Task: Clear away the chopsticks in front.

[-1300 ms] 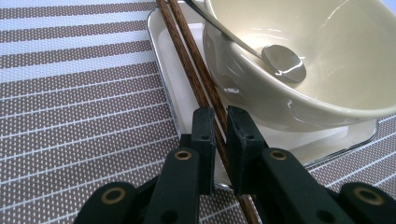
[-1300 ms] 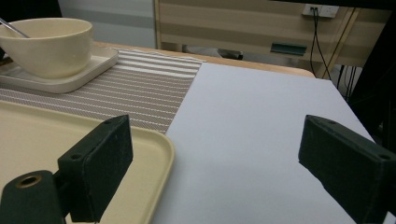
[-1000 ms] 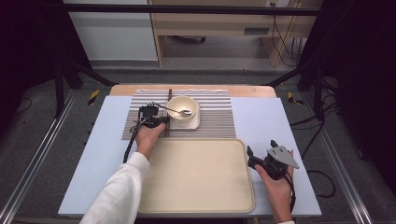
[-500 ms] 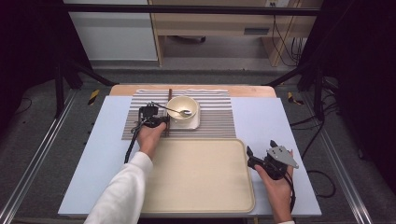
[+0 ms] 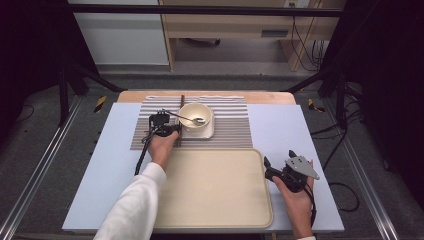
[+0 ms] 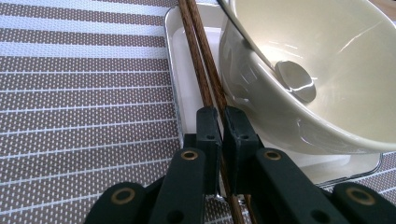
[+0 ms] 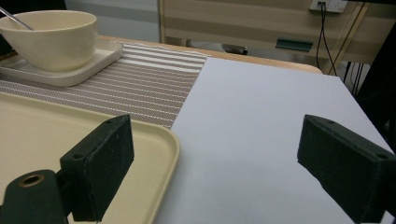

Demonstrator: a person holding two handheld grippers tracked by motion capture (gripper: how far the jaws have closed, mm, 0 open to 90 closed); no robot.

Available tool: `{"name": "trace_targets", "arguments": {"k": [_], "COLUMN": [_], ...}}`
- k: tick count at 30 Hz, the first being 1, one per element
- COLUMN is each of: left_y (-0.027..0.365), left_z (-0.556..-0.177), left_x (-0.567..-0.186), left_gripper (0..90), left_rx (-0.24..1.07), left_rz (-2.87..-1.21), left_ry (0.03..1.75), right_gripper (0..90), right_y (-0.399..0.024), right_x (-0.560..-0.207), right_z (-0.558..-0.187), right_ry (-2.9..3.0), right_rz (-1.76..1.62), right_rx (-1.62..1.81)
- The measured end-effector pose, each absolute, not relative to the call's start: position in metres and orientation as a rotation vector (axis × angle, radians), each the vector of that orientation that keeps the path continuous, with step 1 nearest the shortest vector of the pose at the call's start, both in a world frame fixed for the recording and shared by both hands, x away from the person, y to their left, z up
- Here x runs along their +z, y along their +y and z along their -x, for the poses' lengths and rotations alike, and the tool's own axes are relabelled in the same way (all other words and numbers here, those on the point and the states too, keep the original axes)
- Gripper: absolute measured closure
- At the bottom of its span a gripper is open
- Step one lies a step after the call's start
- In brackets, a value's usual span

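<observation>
**Chopsticks pinched at the plate's edge**

The desk [image 5: 280,135] carries everything, its pale blue top running under a striped mat [image 5: 230,127] at the far side and a beige tray [image 5: 215,190] at the near side. The tray's far edge lies just beside the mat's near edge. On the mat sits a white square plate [image 6: 184,70], and on that plate stands a cream bowl [image 5: 196,114] with a spoon [image 6: 295,80] resting inside, its handle leaning out over the rim toward my left.

My left gripper [image 6: 220,122] is over the mat, just left of the bowl. Its fingers [image 6: 207,126] are drawn nearly together and clamped on the brown chopsticks [image 6: 198,51]. The chopsticks lie along the plate's left side, right against the bowl's wall, and run away from me between the fingers toward the mat's far edge.

My right gripper [image 5: 272,167] hangs over the desk at the tray's right edge, well apart from the bowl. Its fingers [image 7: 100,163] stand wide apart with nothing between them.
</observation>
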State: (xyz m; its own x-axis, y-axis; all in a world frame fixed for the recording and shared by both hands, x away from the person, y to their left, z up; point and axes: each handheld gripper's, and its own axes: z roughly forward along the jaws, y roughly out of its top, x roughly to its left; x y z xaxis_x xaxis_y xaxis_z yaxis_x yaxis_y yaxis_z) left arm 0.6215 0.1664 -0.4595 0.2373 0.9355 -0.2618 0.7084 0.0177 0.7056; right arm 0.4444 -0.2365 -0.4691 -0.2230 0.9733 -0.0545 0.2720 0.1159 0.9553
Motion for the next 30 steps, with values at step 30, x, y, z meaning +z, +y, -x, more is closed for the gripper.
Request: {"name": "trace_targets", "arguments": {"k": [30], "left_y": [0.1673], "left_z": [-0.6164], "left_x": [-0.4568], "left_gripper": [86.2], "left_rx": [0.44], "left_rz": [-1.745], "left_ry": [1.523], "right_gripper": [10.8], "right_y": [-0.2356], "right_x": [-0.4693], "right_z": [-0.4447], "right_ry": [1.634], "right_rz": [-1.237], "right_rx": [1.146]}}
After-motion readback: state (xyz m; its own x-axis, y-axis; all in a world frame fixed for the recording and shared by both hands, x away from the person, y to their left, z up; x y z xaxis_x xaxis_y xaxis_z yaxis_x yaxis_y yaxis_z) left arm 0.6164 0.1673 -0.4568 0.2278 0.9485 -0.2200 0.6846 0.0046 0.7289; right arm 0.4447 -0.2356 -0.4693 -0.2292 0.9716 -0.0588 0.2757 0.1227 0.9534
